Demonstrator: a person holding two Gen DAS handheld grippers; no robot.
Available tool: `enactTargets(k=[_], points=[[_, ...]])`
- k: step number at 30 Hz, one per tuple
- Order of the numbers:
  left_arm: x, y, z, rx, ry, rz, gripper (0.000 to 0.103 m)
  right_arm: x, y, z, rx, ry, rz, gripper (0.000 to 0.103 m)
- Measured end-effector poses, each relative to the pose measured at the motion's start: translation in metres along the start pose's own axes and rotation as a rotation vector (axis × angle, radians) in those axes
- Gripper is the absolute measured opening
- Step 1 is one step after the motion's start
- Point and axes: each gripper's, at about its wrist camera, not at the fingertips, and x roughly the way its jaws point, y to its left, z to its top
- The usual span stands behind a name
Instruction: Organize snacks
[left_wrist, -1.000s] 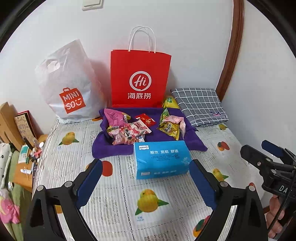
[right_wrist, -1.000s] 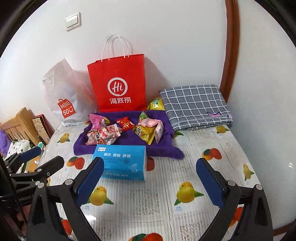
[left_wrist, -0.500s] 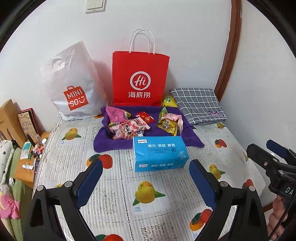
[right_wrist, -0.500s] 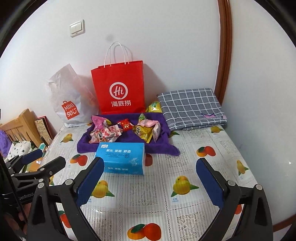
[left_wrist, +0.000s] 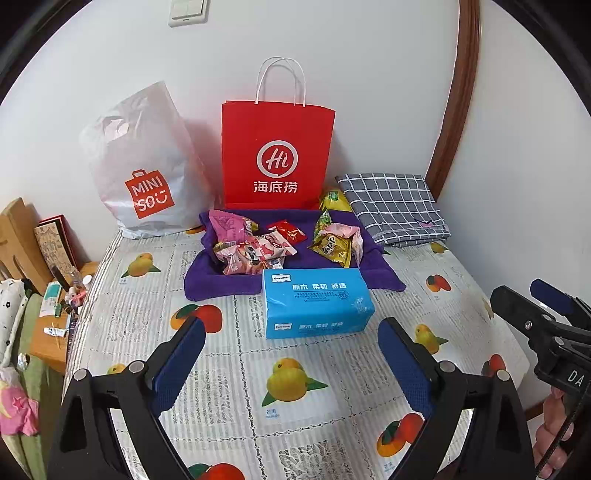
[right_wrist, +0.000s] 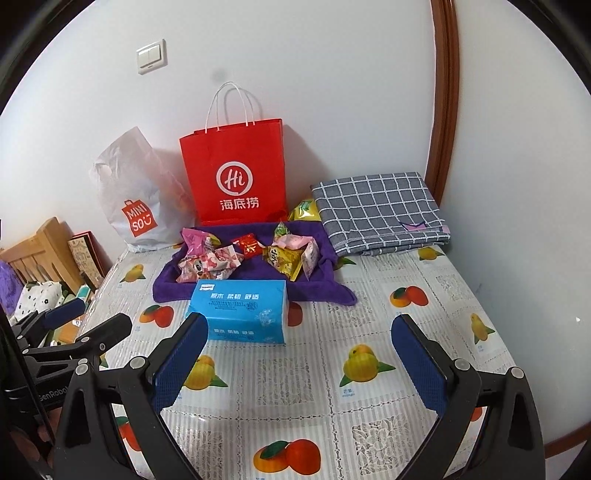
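Several snack packets lie on a purple towel (left_wrist: 325, 258) at the back of the table: a pink pile (left_wrist: 247, 247), a red packet (left_wrist: 287, 232) and a yellow-green pile (left_wrist: 334, 243). They also show in the right wrist view, pink (right_wrist: 207, 258), red (right_wrist: 248, 245), yellow (right_wrist: 284, 258), on the towel (right_wrist: 332, 291). My left gripper (left_wrist: 291, 360) is open and empty, above the table in front of a blue tissue pack (left_wrist: 316, 301). My right gripper (right_wrist: 299, 360) is open and empty, to its right.
A red paper bag (left_wrist: 277, 155) and a white MINISO bag (left_wrist: 144, 166) stand against the wall. A folded grey checked cloth (left_wrist: 395, 206) lies at the back right. A yellow packet (left_wrist: 332, 199) lies behind the towel. Clutter lies off the table's left edge (left_wrist: 59, 295).
Both grippers have pulled back and risen from the table. The snacks and the tissue pack look smaller and farther. Both stay open.
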Motion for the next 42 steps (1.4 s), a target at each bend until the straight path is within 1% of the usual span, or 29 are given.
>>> enactTargets(k=[42], points=[[-0.0014, -0.0008, 0.0017, 0.001, -0.001, 0.003, 0.095, 0.0021, 0.0039, -0.0034, -0.003, 0.009, 0.005, 0.099]])
